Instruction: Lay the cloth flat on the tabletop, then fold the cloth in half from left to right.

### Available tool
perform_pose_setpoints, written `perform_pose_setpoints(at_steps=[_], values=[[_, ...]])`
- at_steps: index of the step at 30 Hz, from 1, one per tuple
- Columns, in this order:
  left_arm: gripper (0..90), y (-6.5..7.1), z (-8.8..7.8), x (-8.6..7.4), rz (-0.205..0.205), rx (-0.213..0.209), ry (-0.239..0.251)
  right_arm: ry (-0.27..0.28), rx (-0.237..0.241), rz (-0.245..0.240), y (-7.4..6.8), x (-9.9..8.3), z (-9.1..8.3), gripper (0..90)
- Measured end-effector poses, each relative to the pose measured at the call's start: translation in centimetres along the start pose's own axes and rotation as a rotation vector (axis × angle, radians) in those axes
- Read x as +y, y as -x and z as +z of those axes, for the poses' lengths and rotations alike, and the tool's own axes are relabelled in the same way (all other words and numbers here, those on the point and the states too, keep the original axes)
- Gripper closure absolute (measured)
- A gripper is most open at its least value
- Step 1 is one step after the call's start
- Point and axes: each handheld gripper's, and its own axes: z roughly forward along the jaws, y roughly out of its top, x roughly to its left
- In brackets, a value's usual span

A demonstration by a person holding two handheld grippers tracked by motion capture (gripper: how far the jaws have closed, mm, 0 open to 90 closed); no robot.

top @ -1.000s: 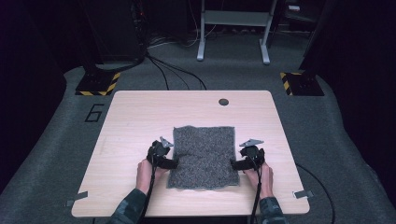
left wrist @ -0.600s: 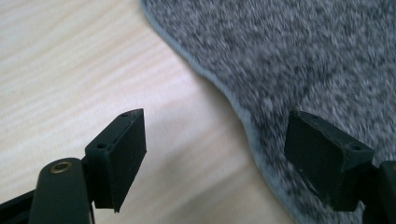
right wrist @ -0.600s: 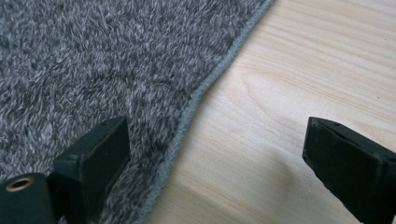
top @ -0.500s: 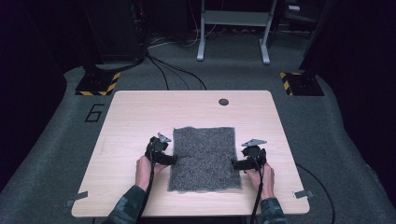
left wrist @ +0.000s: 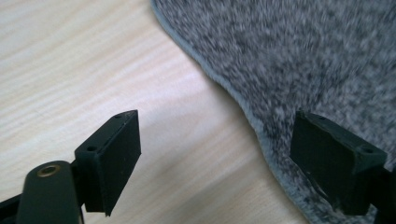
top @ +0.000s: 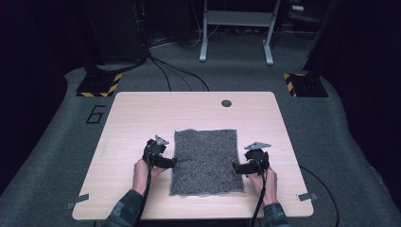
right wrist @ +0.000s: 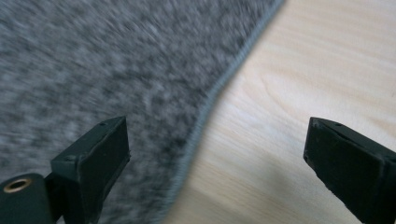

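- The grey cloth [top: 205,161] lies flat on the near middle of the wooden table [top: 142,118], its front edge close to the table's near edge.
- The left gripper [top: 171,162] sits at the cloth's left edge; its jaws have just been opening and stand apart over the hem, pressing nothing.
- The right gripper [top: 238,168] sits at the right edge, jaws wide apart over the hem.
- A dark round disc [top: 226,103] sits well beyond the cloth; nothing lies between the grippers and the cloth.

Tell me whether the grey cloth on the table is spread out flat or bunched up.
Lying flat. The grey cloth sits as a smooth rectangle on the table, showing no bunching, its side edges between each gripper's open fingers.
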Motion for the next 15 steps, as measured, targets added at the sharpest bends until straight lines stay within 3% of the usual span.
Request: perform_pose_setpoints(at_steps=[3, 4, 6, 9, 11, 13, 15], values=[[15.5, -0.7, -0.4, 0.5, -0.016, -0.017, 0.018, 0.027, 0.012, -0.015, -0.8, 0.4, -0.7, 6.1], [15.3, -1.0, -0.4, 0.7, -0.024, -0.027, 0.028, 0.04, 0.033, -0.023, -1.9, 0.7, -1.2, 5.9], [14.6, -1.8, -0.2, 1.1, -0.06, -0.056, 0.039, 0.048, 0.047, -0.048, -2.7, 0.9, -1.3, 5.4], [12.2, -2.4, 0.3, 1.5, -0.082, -0.066, 0.04, 0.047, 0.074, -0.043, -3.8, 1.0, -1.4, 4.3], [11.5, -3.0, 0.8, 1.9, -0.106, -0.083, 0.041, 0.05, 0.095, -0.057, -5.3, 1.1, -1.3, 3.9], [10.3, -3.4, 1.1, 2.3, -0.11, -0.097, 0.043, 0.05, 0.112, -0.067, -6.2, 1.2, -1.1, 3.8], [9.8, -3.7, 1.4, 2.8, -0.099, -0.084, 0.027, 0.043, 0.128, -0.094, -7.8, 1.3, -0.9, 3.7]])
